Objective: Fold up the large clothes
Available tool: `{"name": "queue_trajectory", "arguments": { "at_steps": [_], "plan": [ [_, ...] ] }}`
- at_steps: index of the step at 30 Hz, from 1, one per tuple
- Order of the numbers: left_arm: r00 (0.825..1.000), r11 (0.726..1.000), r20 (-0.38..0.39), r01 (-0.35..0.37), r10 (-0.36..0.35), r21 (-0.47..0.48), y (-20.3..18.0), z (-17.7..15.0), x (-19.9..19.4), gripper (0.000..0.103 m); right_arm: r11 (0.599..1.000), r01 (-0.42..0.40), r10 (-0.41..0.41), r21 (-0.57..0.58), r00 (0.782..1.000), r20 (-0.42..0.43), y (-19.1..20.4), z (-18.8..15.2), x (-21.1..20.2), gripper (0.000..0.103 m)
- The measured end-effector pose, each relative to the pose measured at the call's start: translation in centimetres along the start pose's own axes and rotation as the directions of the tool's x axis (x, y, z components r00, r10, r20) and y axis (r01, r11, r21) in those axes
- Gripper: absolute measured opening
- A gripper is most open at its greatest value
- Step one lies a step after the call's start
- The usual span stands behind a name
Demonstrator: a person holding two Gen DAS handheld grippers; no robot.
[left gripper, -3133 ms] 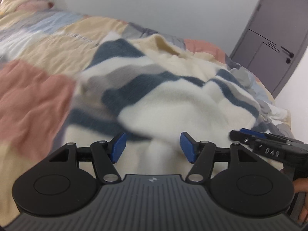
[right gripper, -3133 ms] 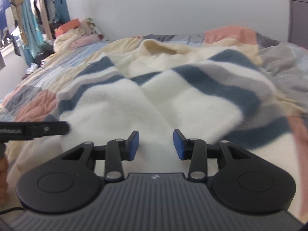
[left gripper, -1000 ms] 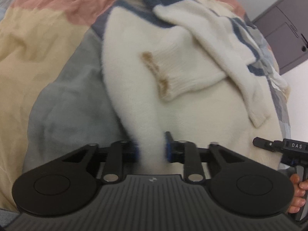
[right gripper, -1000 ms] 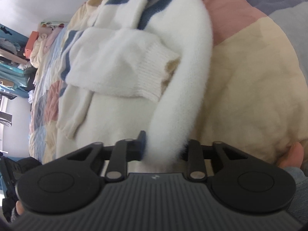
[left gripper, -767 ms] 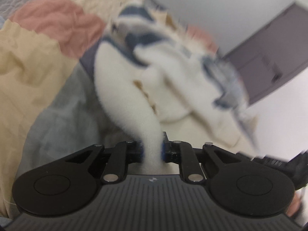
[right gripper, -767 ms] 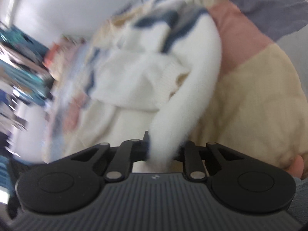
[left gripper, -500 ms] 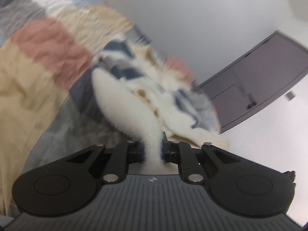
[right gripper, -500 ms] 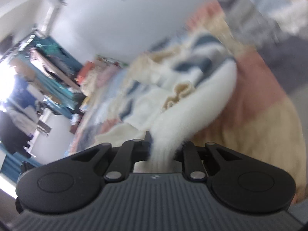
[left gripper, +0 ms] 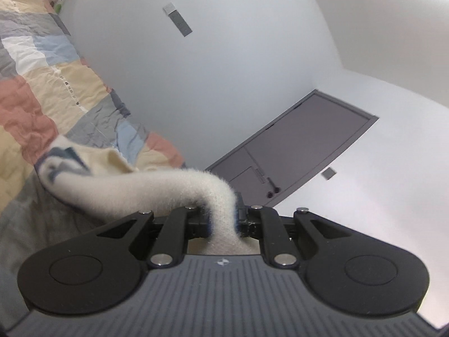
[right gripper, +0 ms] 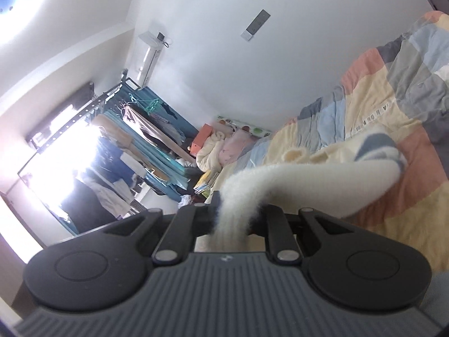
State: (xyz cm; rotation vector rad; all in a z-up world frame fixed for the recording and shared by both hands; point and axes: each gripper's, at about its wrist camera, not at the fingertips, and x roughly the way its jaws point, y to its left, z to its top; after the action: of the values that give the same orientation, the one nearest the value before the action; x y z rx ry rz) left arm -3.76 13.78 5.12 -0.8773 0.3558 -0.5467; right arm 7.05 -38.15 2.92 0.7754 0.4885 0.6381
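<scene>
Both claws have risen off the bed, and the left claw [left gripper: 223, 219] and right claw [right gripper: 233, 219] are clenching the fuzzy striped sweater [left gripper: 146, 188], trailing toward ten and two o'clock above the patchwork quilt [right gripper: 373, 95].

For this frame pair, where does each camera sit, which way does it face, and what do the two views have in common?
Left wrist: on the left gripper, facing along its fingers toward a white wall and grey door; no hand shows, only the gripper shut on the fuzzy sweater.
Right wrist: on the right gripper, facing a clothes rack and bright window; only the gripper shows, shut on the same sweater.
Shared: the sweater, the patchwork quilt and the white wall.
</scene>
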Motion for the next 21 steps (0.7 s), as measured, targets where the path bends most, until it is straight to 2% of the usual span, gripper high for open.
{"name": "queue_trajectory", "arguments": {
  "at_steps": [5,10,14,18,21],
  "plan": [
    [0.999,1.000,0.034,-0.013,0.013,-0.021,-1.2,-2.0,-2.4,0.015,0.997,0.011,-0.011,0.073,1.000,0.007,0.8,-2.2,-2.1,0.015],
    [0.998,0.999,0.045,-0.035,0.034,0.012,-0.8,-2.0,-1.9,0.015,0.991,0.072,-0.072,0.114,0.997,-0.003,-0.5,-3.8,-1.6,0.016],
    [0.998,1.000,0.058,-0.021,0.021,-0.006,0.8,-0.5,0.6,0.015,0.984,0.091,-0.094,0.151,0.996,0.012,-1.4,-2.4,-0.1,0.016],
    [0.990,0.992,0.094,-0.107,0.100,0.069,3.2,1.5,4.9,0.015,0.973,0.119,-0.121,0.197,0.993,0.000,-3.4,-0.7,3.5,0.016],
    [0.985,0.990,0.122,-0.129,0.121,0.060,6.6,3.3,8.5,0.015,0.970,0.154,-0.155,0.188,0.988,-0.007,-4.8,0.6,7.3,0.016]
  ]
}}
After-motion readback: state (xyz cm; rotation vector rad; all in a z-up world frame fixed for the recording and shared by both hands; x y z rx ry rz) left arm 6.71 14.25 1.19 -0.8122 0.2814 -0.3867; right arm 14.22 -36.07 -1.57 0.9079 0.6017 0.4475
